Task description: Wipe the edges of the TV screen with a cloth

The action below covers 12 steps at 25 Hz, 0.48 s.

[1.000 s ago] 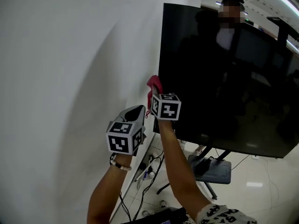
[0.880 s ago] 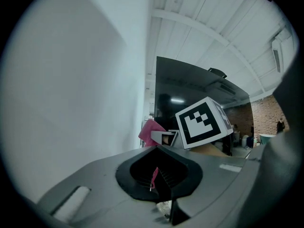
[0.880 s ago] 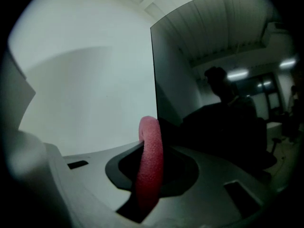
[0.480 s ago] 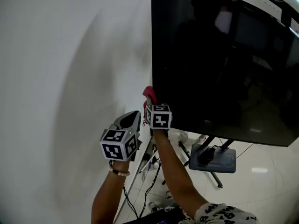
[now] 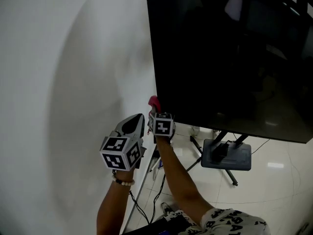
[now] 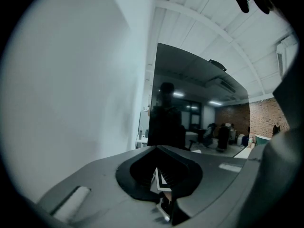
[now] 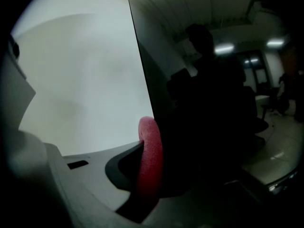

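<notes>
Right gripper [image 5: 154, 110]: jaws closed on a folded pink-red cloth [image 7: 150, 156], which stands up between them as a rounded pad. The right gripper view shows the pad lying against the left vertical edge of the black flat TV screen [image 5: 230, 58]. The head view places the contact just above the screen's lower left corner.

Left gripper [image 5: 135, 125]: jaws together with nothing between them. It is held just beside the right gripper, near the plain white wall [image 5: 68, 82] and clear of the screen.

Assessment of the step in hand, a pass along the left edge:
- The fold should straddle the bezel line, so both the front rim and the side face are wiped. Only the side contact can be confirmed from these views.
- Pressure should be light and even. The screen rests on a black wheeled floor stand [image 5: 226, 155] and a hard push may rock it.
- The gap between the screen edge and the wall is narrow, so the gripper body should be kept from scraping either surface.
- The lower corner lies close below the cloth. Turning the fold there would carry the wipe onto the bottom edge without a missed patch.
- The idle left gripper could steady the frame if the screen sways.
</notes>
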Each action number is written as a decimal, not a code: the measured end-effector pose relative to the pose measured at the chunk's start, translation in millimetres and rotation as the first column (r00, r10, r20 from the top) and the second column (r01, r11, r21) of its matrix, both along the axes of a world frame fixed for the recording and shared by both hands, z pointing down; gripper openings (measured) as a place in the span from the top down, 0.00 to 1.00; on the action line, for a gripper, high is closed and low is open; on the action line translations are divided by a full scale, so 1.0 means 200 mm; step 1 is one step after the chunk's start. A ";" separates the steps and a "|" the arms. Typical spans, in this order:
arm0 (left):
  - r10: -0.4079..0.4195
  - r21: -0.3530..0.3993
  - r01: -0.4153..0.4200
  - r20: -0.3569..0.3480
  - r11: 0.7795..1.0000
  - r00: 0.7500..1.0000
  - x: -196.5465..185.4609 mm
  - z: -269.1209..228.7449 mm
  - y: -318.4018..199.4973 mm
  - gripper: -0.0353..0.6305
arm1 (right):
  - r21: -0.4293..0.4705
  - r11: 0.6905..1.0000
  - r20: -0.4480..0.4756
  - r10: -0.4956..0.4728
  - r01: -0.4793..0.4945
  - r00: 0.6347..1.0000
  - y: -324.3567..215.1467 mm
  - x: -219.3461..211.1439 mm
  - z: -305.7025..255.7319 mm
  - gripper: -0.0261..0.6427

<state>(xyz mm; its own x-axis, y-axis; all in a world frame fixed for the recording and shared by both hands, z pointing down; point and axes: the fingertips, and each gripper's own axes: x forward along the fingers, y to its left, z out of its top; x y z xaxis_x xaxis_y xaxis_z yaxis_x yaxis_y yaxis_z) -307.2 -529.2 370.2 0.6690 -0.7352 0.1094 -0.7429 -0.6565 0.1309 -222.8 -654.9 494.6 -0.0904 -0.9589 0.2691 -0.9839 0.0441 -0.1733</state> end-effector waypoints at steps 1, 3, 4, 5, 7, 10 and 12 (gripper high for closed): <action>-0.001 -0.003 0.001 0.002 1.000 1.000 0.00 0.01 0.00 0.94 | -0.020 1.000 0.010 0.004 -0.003 1.000 -0.01 0.00 0.06 0.86; -0.007 -0.013 0.007 0.005 1.000 1.000 0.00 0.03 -0.01 0.94 | -0.064 0.998 0.018 0.014 -0.013 1.000 -0.01 0.02 0.19 0.86; -0.011 -0.019 0.011 0.006 1.000 1.000 0.00 0.03 -0.02 0.94 | -0.082 0.996 0.020 0.019 -0.017 1.000 -0.01 0.03 0.24 0.86; -0.015 -0.025 0.015 0.007 1.000 1.000 0.00 0.04 -0.02 0.94 | -0.101 0.995 0.026 0.026 -0.023 0.999 0.00 0.03 0.28 0.86; -0.019 -0.039 0.019 0.007 0.999 1.000 0.00 0.07 -0.02 0.94 | -0.139 0.990 0.045 0.040 -0.033 0.998 0.01 0.05 0.37 0.86; -0.023 -0.065 0.023 0.008 0.998 1.000 0.00 0.12 -0.02 0.94 | -0.183 0.982 0.076 0.055 -0.040 0.996 0.03 0.06 0.51 0.86; -0.026 -0.079 0.026 0.008 0.997 1.000 0.00 0.15 -0.03 0.94 | -0.204 0.978 0.091 0.062 -0.042 0.994 0.03 0.06 0.58 0.86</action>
<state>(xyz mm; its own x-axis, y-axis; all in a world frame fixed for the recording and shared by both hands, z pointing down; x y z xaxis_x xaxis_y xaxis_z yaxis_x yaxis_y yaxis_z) -307.9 -535.6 400.3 0.6489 -0.7410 0.1728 -0.7606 -0.6248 0.1765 -211.3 -647.9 610.3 -0.0767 -0.8898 0.4499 -0.9621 -0.0523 -0.2675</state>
